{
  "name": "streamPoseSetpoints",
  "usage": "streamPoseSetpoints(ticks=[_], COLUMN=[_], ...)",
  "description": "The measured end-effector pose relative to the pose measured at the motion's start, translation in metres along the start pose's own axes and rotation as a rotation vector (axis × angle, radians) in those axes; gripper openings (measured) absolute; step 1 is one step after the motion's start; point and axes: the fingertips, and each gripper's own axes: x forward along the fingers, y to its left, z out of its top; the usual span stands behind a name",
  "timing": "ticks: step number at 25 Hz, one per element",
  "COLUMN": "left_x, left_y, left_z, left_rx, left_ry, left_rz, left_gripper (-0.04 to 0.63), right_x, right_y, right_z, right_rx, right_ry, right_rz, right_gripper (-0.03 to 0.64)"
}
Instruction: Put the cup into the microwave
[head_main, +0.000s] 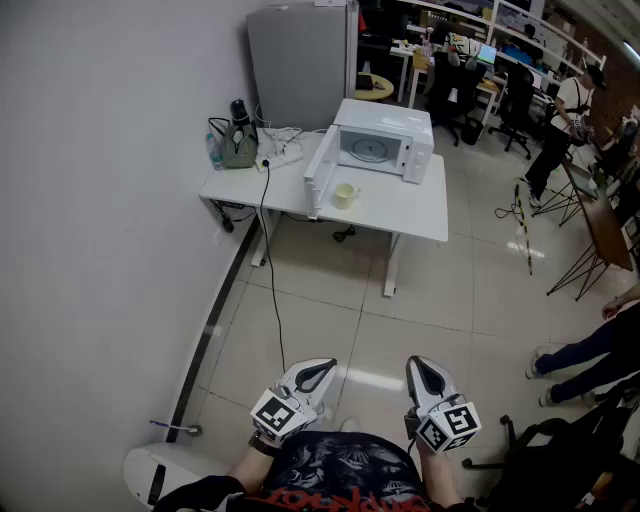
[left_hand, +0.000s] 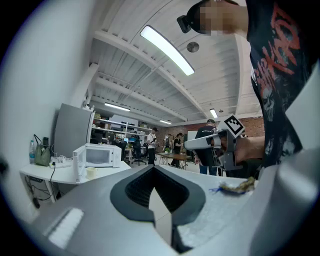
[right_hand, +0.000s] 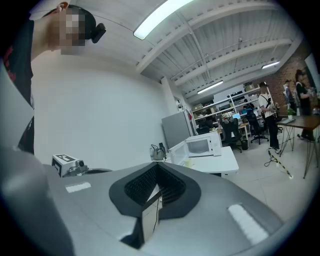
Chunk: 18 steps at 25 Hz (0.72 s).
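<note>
A pale yellow cup (head_main: 345, 195) stands on the white table (head_main: 420, 215), just in front of the white microwave (head_main: 385, 140), whose door (head_main: 318, 172) hangs open to the left. Both grippers are held low near my body, far from the table across the tiled floor. My left gripper (head_main: 320, 372) is shut and empty, as is my right gripper (head_main: 423, 368). The left gripper view shows the shut jaws (left_hand: 154, 175) with the cup (left_hand: 91, 172) and microwave (left_hand: 100, 156) small in the distance. In the right gripper view the jaws (right_hand: 157, 171) meet below the microwave (right_hand: 202, 145).
A green bag (head_main: 238, 145) and a power strip sit at the table's left end; a cable (head_main: 270, 290) drops to the floor. A grey cabinet (head_main: 300, 60) stands behind. A person's legs (head_main: 590, 350) and folding stands are at the right, office desks and chairs beyond.
</note>
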Motion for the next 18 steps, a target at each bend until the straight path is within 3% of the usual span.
streamPoseSetpoints(ticks=[4, 7, 10, 14, 18], left_x=[-0.004, -0.008, -0.007, -0.014, -0.007], left_y=[-0.001, -0.004, 0.008, 0.027, 0.037], left_z=[-0.012, -0.011, -0.008, -0.008, -0.015], left_rx=[-0.035, -0.020, -0.008, -0.062, -0.085], left_ry=[0.029, 0.040, 0.029, -0.005, 0.013], left_rz=[-0.037, -0.077, -0.073, -0.084, -0.089], left_gripper=[0.002, 0.002, 0.002, 0.002, 0.002], right_x=[0.006, 0.009, 0.020, 0.036, 0.042], right_y=[0.001, 0.006, 0.007, 0.017, 0.005], right_z=[-0.002, -0.001, 0.006, 0.005, 0.001], right_rx=[-0.007, 0.004, -0.007, -0.001, 0.011], right_ry=[0.017, 0.018, 0.017, 0.012, 0.024], right_rz=[-0.012, -0.018, -0.020, -0.005, -0.034], right_gripper=[0.002, 0.002, 0.002, 0.002, 0.002])
